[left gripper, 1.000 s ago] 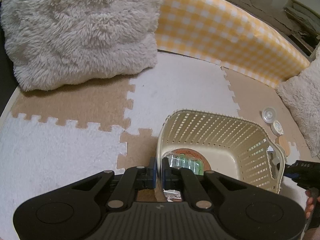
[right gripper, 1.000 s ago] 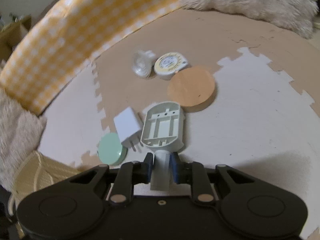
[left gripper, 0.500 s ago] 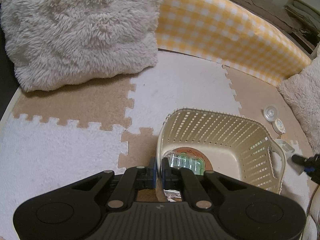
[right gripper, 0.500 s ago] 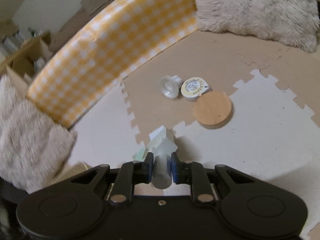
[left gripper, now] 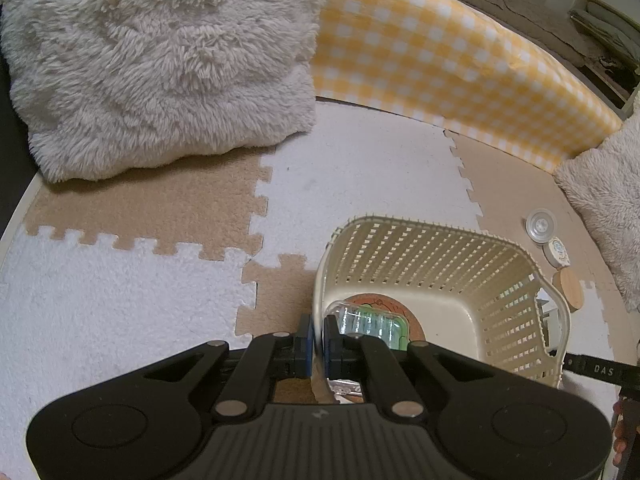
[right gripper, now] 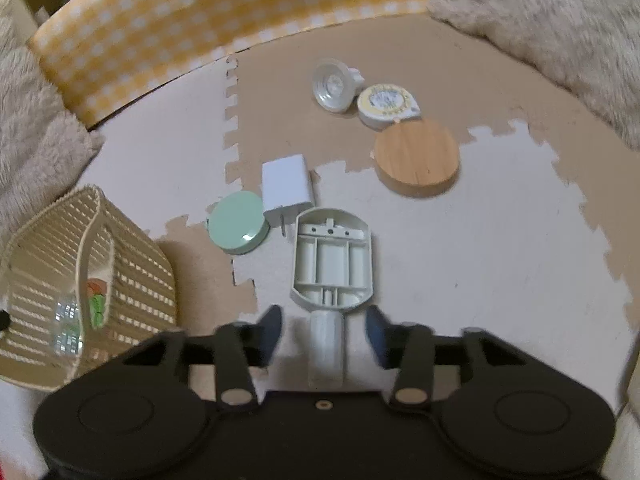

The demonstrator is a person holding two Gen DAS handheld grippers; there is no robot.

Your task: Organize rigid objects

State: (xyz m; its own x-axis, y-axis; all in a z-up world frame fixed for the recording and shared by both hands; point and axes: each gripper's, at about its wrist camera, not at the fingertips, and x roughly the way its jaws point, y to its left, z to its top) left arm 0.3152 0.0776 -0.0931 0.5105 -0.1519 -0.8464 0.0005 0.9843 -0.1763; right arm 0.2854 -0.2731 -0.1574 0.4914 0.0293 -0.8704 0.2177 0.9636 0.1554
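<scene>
Cream lattice plastic fills the lower right of the left wrist view: a slotted basket (left gripper: 436, 280) sits on the foam puzzle mat (left gripper: 360, 172), and the left gripper (left gripper: 316, 340) is clenched on its near rim, one blue pad outside the wall and one inside. Within the basket lie a clear blister pack with green contents (left gripper: 370, 326) and, under it, a round orange-rimmed disc (left gripper: 408, 312). Beyond the basket's far side a wooden disc (left gripper: 568, 290), a small round tin (left gripper: 557, 252) and a clear reflector bulb (left gripper: 541, 225) rest on the tan tile. A black part marked with letters enters at the right edge, probably the other tool, though the edge blur leaves that unsure.

From the right wrist view, the right gripper (right gripper: 324, 330) has its jaws opening, the blue pads (right gripper: 272, 326) standing clear on either side of the stem of a grey-white plastic housing (right gripper: 332, 256). That housing lies flat on the white tile, open side up, its long axis running straight away from the tool, stem nearest, wide ribbed body farther off. It is released, not held. Just past it a white plug adapter (right gripper: 286, 188) leans on a mint-green round case (right gripper: 238, 226); the wooden disc (right gripper: 416, 160), tin (right gripper: 386, 104) and bulb (right gripper: 334, 86) lie farther still. The basket (right gripper: 80, 276) is to the left of the tool, near the housing but apart from it, so the right hand is the nearer one for any regrasp along that stem.
</scene>
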